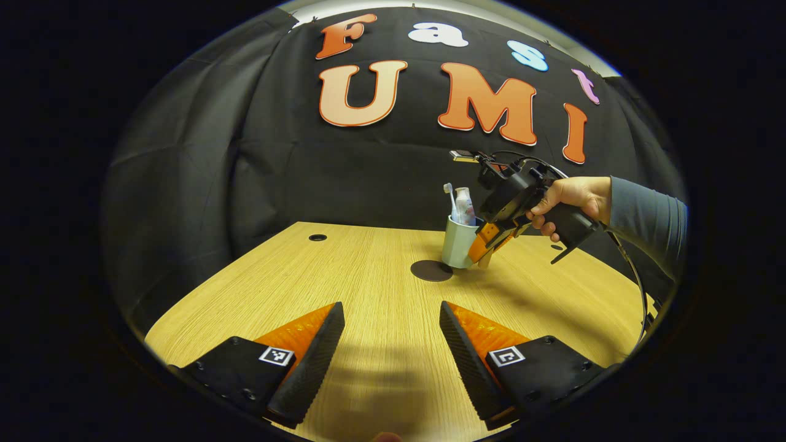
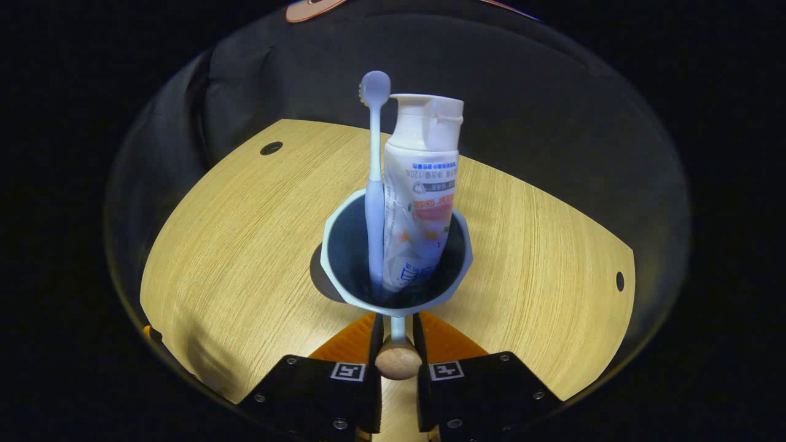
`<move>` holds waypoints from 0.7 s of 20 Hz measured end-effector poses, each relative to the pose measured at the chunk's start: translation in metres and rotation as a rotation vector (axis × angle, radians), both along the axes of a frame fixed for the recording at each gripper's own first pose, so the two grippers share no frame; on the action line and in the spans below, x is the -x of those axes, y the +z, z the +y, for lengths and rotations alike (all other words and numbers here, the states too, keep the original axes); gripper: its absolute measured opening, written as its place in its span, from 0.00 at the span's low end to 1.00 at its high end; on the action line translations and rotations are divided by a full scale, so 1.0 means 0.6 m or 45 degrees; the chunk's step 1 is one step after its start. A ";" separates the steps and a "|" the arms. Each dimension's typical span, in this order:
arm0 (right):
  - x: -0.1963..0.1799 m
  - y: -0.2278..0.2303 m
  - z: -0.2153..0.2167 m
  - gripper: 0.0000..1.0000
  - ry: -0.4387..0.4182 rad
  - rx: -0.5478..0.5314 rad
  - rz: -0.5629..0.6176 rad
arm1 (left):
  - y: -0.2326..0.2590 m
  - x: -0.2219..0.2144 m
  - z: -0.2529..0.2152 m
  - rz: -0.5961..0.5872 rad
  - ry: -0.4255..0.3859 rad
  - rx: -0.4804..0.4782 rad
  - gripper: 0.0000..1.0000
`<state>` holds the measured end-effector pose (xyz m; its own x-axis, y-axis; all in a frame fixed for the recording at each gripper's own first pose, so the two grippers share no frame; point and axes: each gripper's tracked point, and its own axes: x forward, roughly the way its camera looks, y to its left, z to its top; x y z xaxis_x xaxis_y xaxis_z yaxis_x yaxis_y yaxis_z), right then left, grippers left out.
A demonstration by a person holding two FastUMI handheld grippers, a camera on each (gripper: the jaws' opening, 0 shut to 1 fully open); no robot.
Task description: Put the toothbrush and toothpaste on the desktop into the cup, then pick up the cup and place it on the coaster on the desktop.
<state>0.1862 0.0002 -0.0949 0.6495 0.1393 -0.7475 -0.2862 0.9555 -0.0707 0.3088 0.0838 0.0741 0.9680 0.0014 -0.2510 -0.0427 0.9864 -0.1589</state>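
Right gripper (image 2: pixel 397 334) at 6 o'clock clamps the cup (image 2: pixel 396 258) handle; toothbrush (image 2: pixel 373 184) and toothpaste (image 2: pixel 420 190) stand inside; coaster (image 1: pixel 431 270) just beside; left gripper (image 1: pixel 392 334) fingers apart

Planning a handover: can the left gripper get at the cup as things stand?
Probably, from its left side: bare desktop lies between the open left gripper and the cup; right gripper already clamps its handle.

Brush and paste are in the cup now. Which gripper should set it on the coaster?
Right. The right gripper is shut on the cup by its handle, with the toothbrush and toothpaste inside, just beside the coaster. The left gripper hangs open, well short of it.
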 end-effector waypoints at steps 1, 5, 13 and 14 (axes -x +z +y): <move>0.000 -0.001 0.001 0.23 0.008 -0.002 0.002 | -0.004 -0.001 0.005 0.002 0.002 0.000 0.99; 0.000 0.001 -0.001 0.23 0.025 0.016 0.007 | -0.010 -0.003 0.010 0.014 0.001 0.007 0.99; -0.006 0.001 -0.004 0.23 0.063 0.024 0.021 | -0.042 -0.006 0.013 0.060 0.000 0.066 0.99; -0.004 -0.001 -0.005 0.23 0.059 0.037 0.025 | -0.041 -0.004 0.013 0.061 0.000 0.067 1.00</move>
<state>0.1888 -0.0026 -0.0952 0.6278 0.1471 -0.7644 -0.3316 0.9390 -0.0917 0.3112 0.0916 0.0493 0.9548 -0.0128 -0.2968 -0.0517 0.9766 -0.2087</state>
